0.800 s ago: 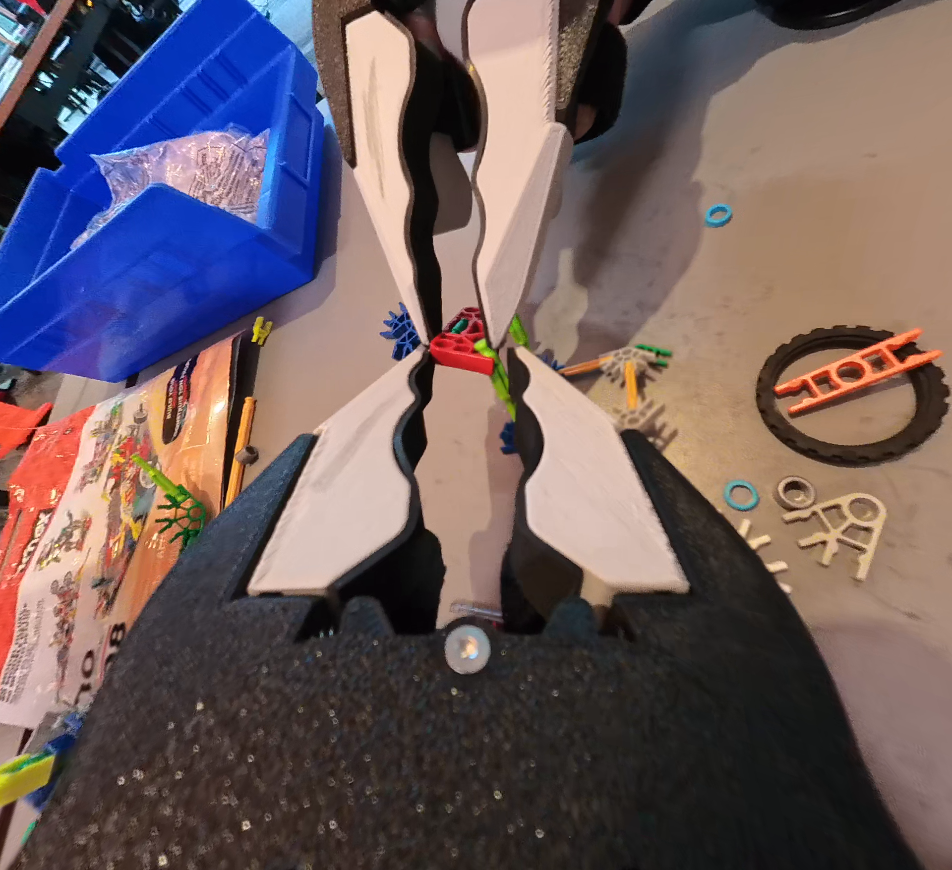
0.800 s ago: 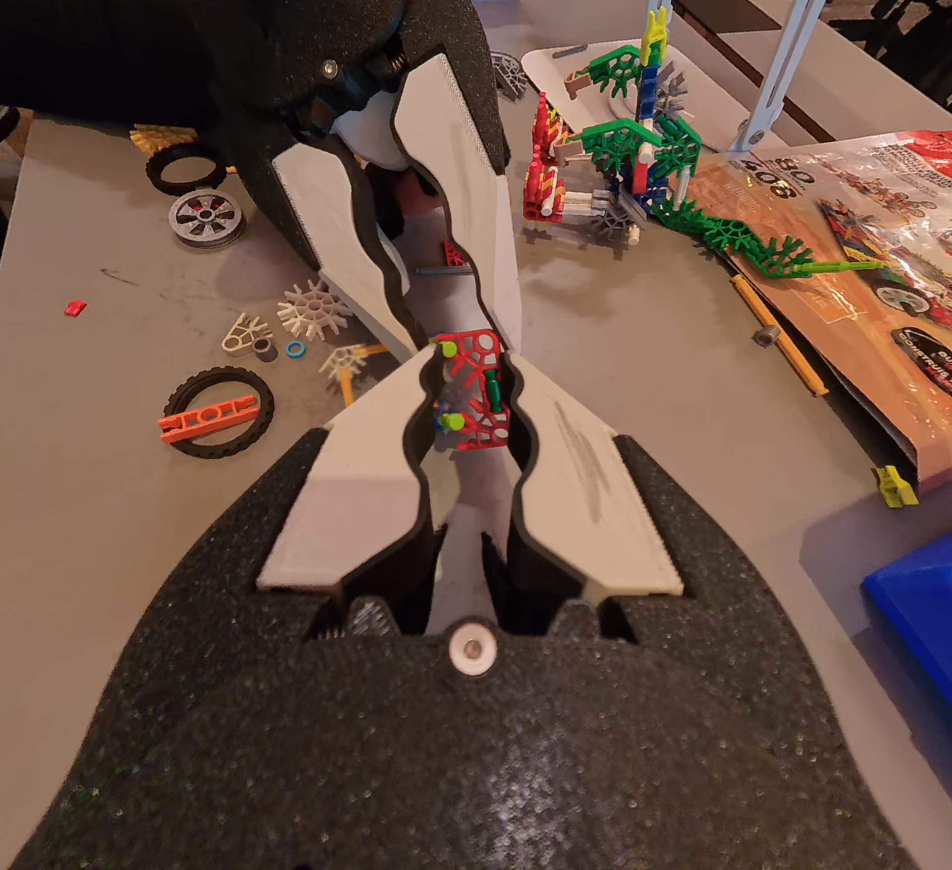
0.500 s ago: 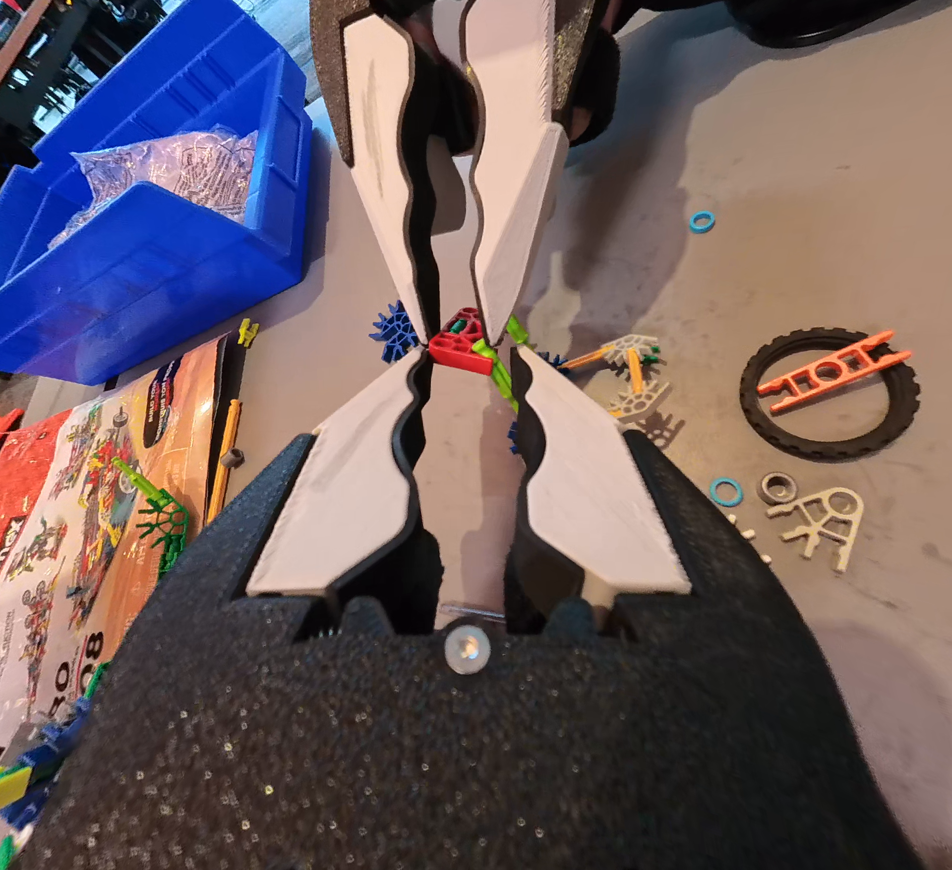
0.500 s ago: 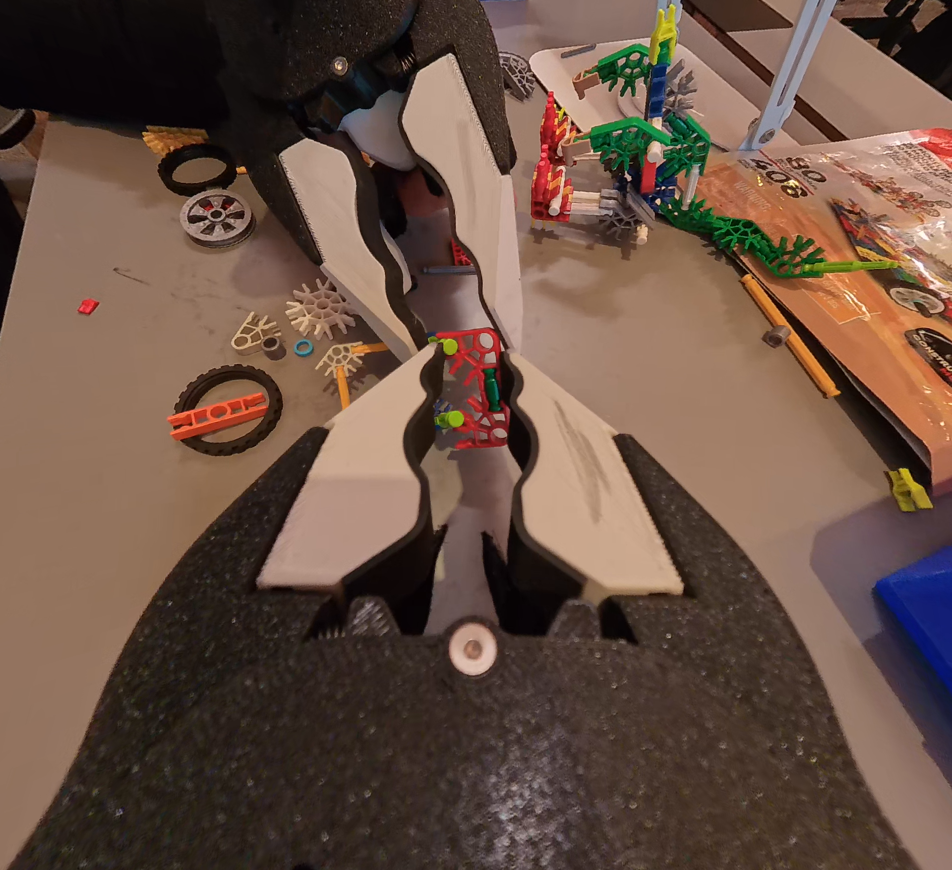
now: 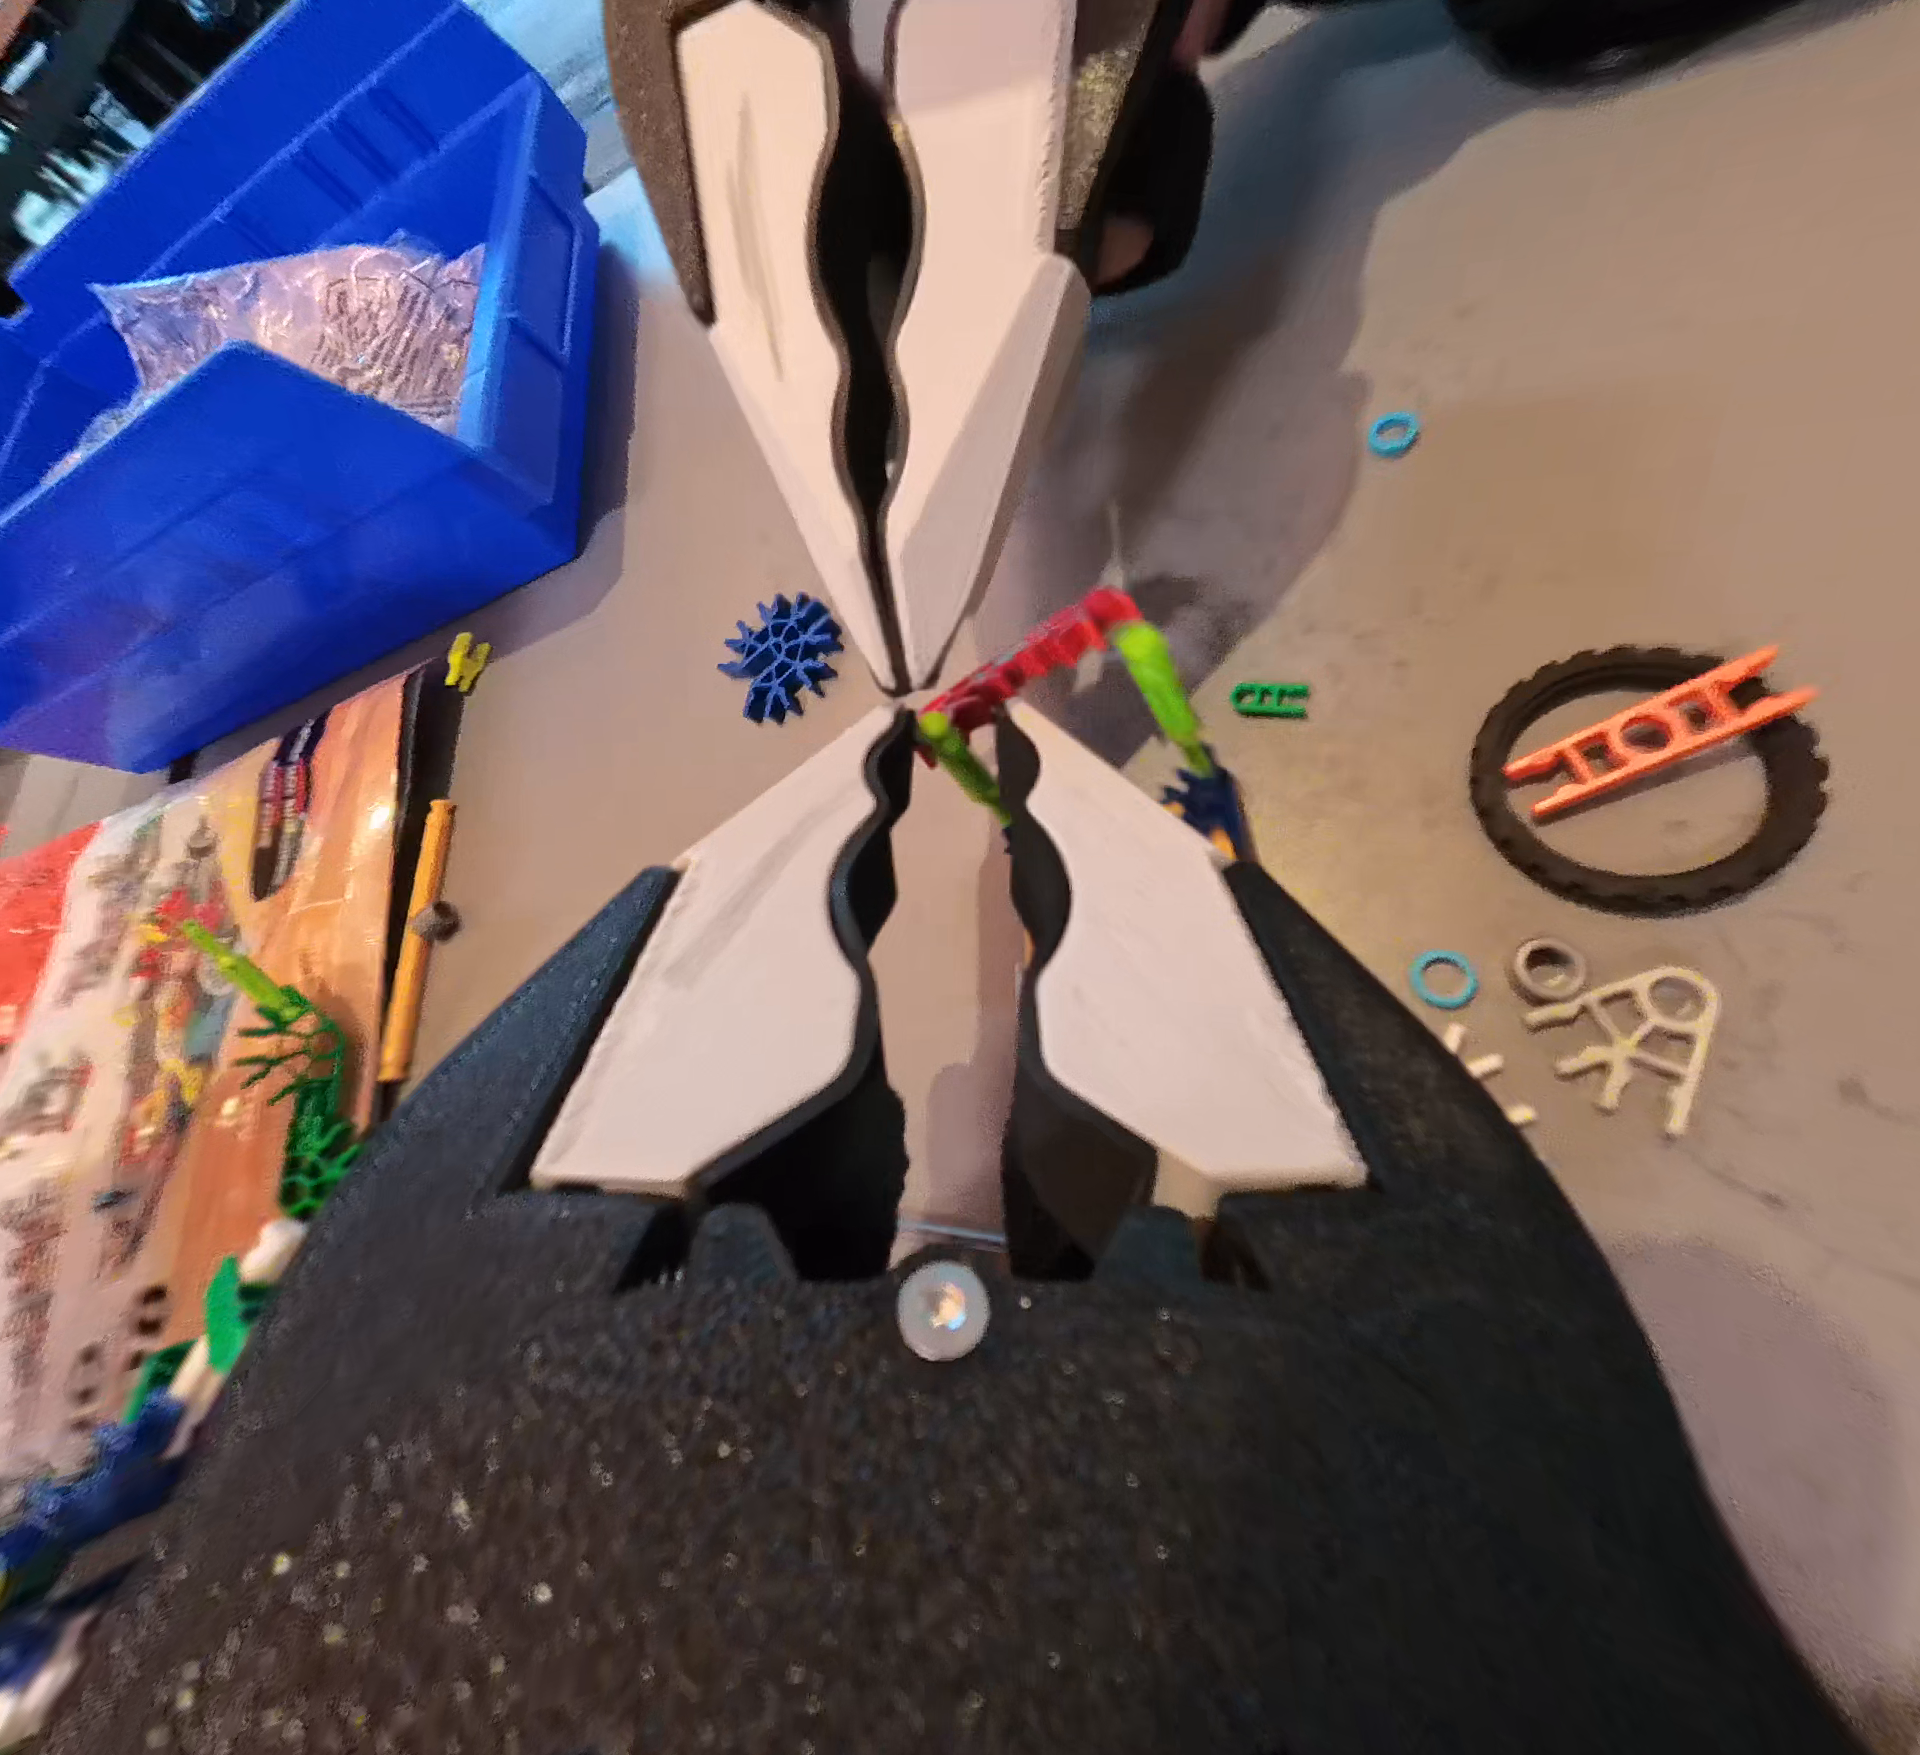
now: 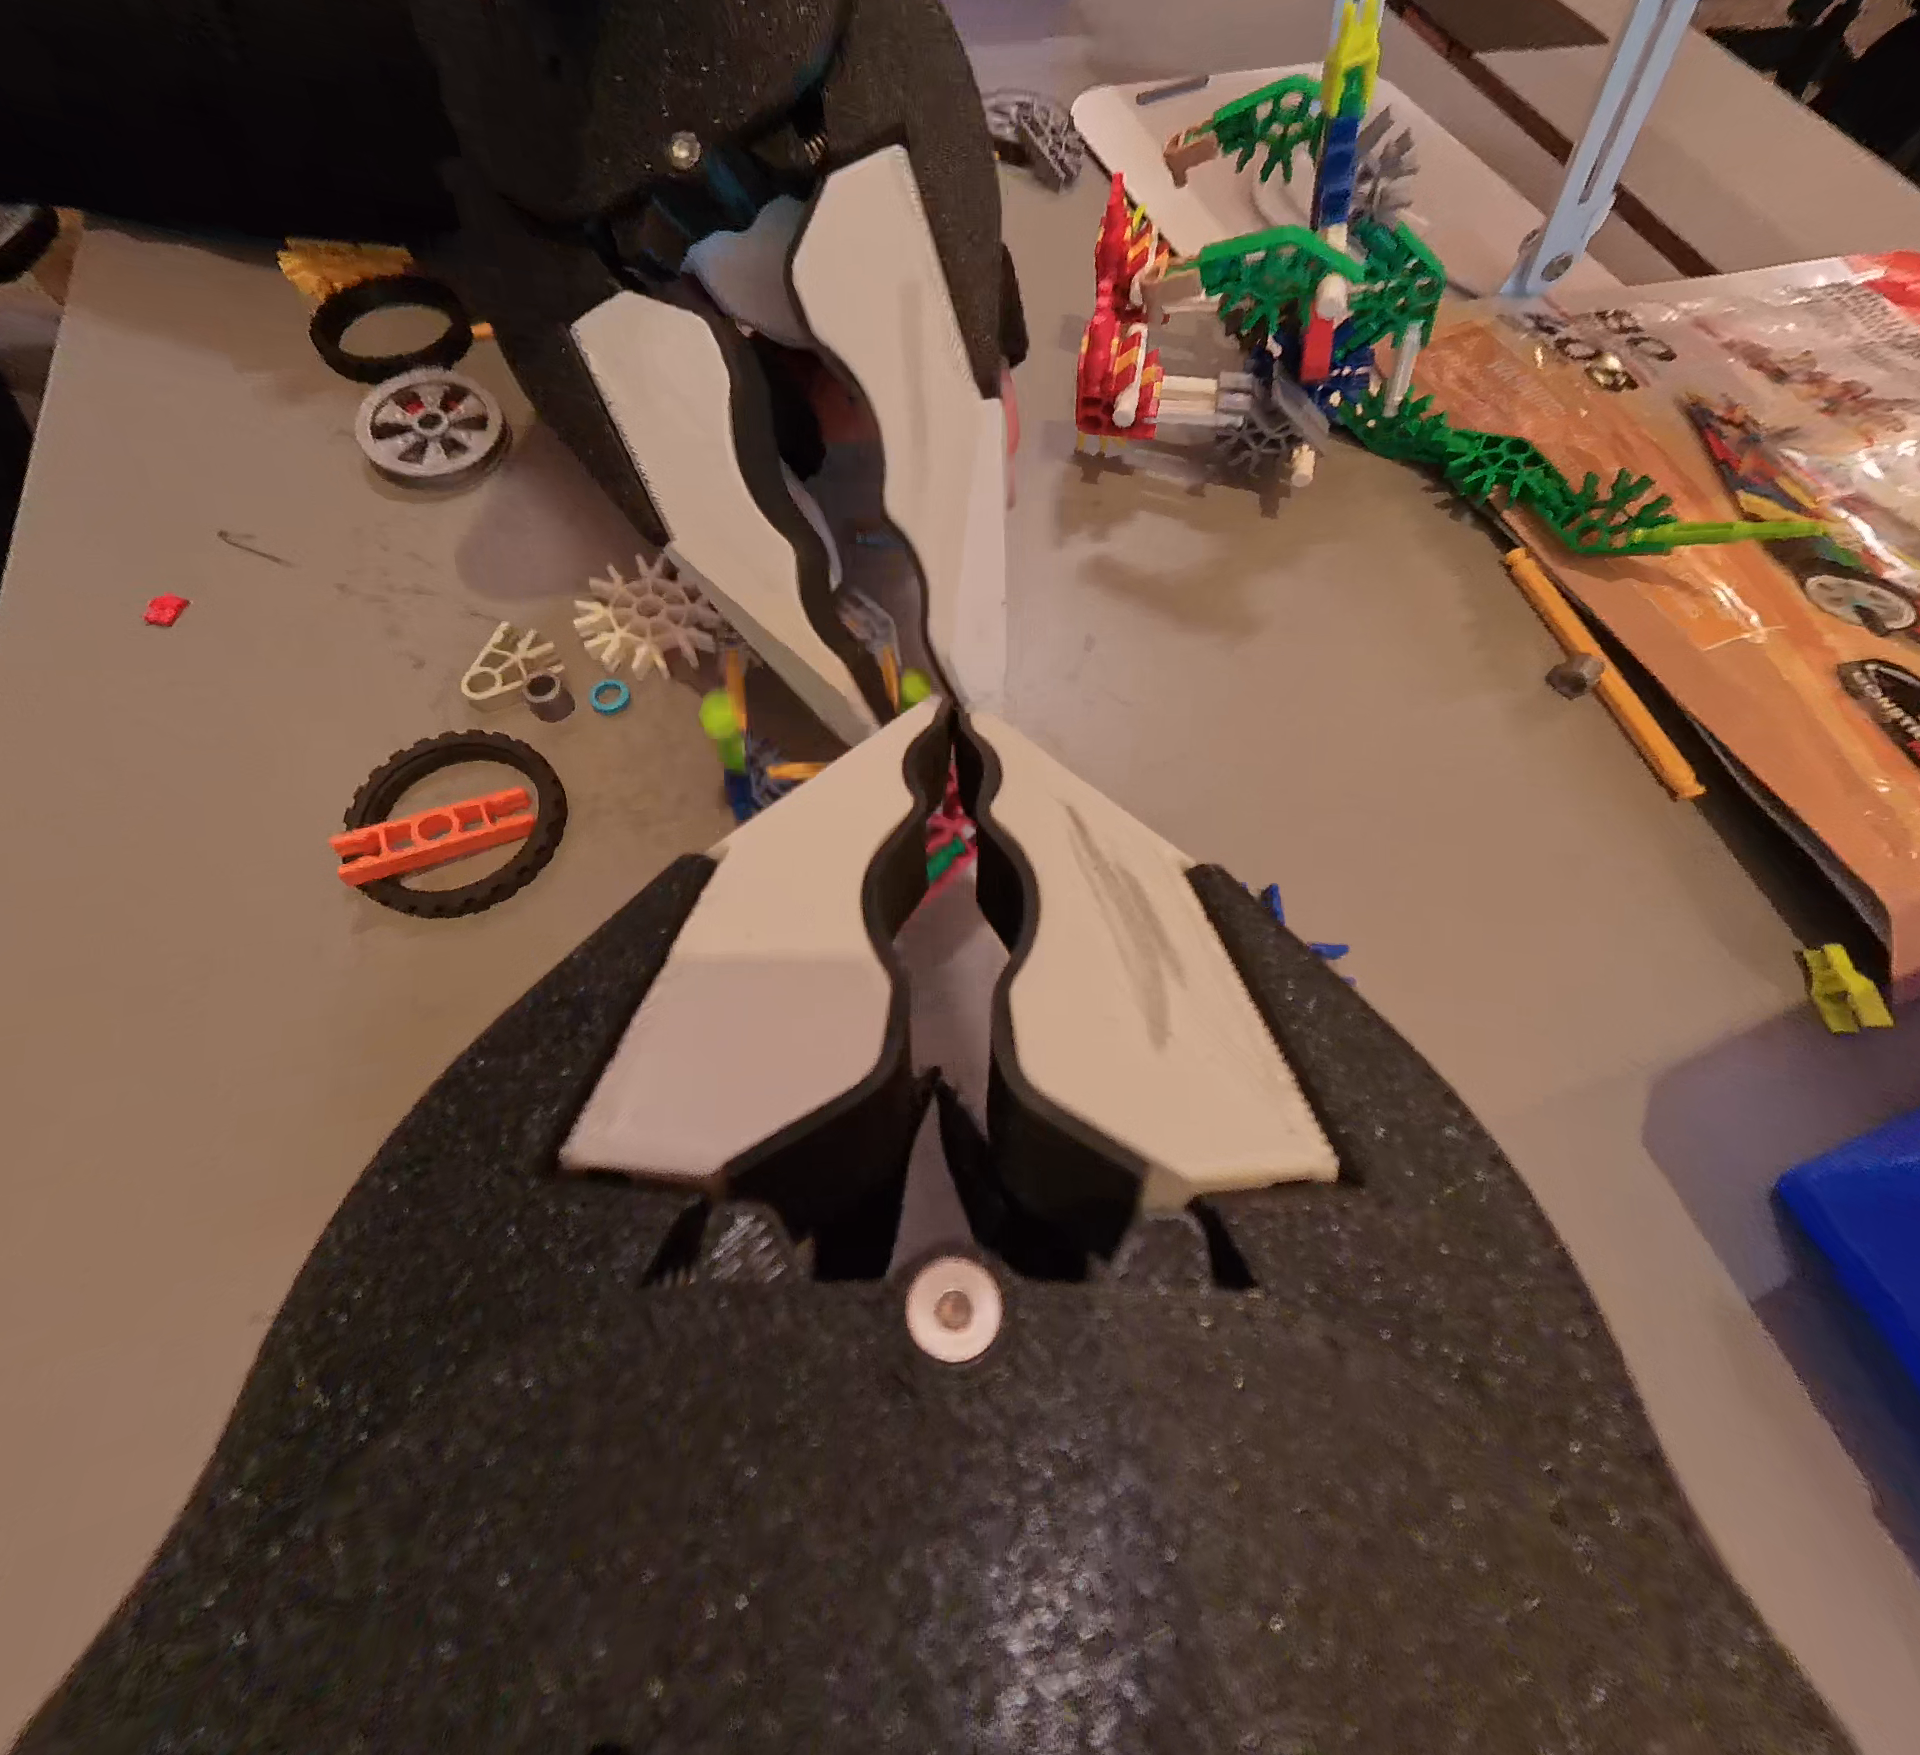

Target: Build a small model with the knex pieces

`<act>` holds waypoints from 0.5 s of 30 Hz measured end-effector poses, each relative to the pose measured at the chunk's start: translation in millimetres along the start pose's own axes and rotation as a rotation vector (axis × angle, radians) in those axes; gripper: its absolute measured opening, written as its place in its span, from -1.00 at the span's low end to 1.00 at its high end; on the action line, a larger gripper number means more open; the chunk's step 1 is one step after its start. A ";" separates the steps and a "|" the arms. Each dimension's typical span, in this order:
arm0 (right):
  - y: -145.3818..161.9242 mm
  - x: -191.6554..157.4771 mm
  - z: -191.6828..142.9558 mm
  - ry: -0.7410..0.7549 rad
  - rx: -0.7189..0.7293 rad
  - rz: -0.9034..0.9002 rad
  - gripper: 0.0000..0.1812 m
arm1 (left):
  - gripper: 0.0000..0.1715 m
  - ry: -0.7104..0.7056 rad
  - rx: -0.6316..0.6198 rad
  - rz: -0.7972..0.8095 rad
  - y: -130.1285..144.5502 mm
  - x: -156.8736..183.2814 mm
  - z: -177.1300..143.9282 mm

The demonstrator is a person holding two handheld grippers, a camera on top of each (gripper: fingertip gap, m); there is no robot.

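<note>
Since the earlier frames the right gripper (image 6: 954,723) has drawn its fingers together to a thin wavy slit. The red-and-lime rod assembly (image 5: 1039,651), made of red lattice connectors and lime-green plastic rods, has swung out from between those fingers and now tilts to their side, above the grey table (image 5: 1558,355).

From the left in the left wrist view:
- A blue plastic bin (image 5: 312,500) holds a clear crinkled bag (image 5: 312,323).
- A printed orange instruction sheet (image 5: 156,926) lies below the bin, with a yellow-brown rod (image 5: 421,936) at its edge.
- A dark blue snowflake connector (image 5: 784,656) lies on the table just beside the meeting fingertips.
- The left gripper (image 5: 951,729) is set narrow, with one lime rod running between its tips. The right gripper's tips meet point to point with it. Whether they nip the assembly's red edge cannot be told.
- A small green clip (image 5: 1268,697) lies to the right.
- A black rubber tyre (image 5: 1538,864) follows, with an orange ladder-shaped piece (image 5: 1652,744) across it.
- Below the tyre lie a teal ring (image 5: 1444,978), a grey ring (image 5: 1546,967) and a cream fan-shaped connector (image 5: 1642,1040).
</note>
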State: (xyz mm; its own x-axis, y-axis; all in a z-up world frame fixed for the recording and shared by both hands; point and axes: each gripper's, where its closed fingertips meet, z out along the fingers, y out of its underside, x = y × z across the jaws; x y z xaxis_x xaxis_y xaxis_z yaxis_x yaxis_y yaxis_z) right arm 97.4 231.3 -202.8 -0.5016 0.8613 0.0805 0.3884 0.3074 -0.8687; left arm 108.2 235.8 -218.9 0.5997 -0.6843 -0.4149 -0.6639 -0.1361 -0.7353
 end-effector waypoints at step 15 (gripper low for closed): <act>26.5 16.7 7.6 0.088 -0.149 0.043 -0.68 | -0.76 0.000 -0.057 -0.095 20.9 -14.1 -20.6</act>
State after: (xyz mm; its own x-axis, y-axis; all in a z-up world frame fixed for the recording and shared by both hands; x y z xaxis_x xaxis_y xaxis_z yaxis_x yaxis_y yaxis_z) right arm 93.4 250.8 -228.2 -0.4149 0.9050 0.0934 0.5217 0.3208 -0.7905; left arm 76.6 227.9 -217.4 0.6614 -0.6663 -0.3445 -0.6282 -0.2410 -0.7398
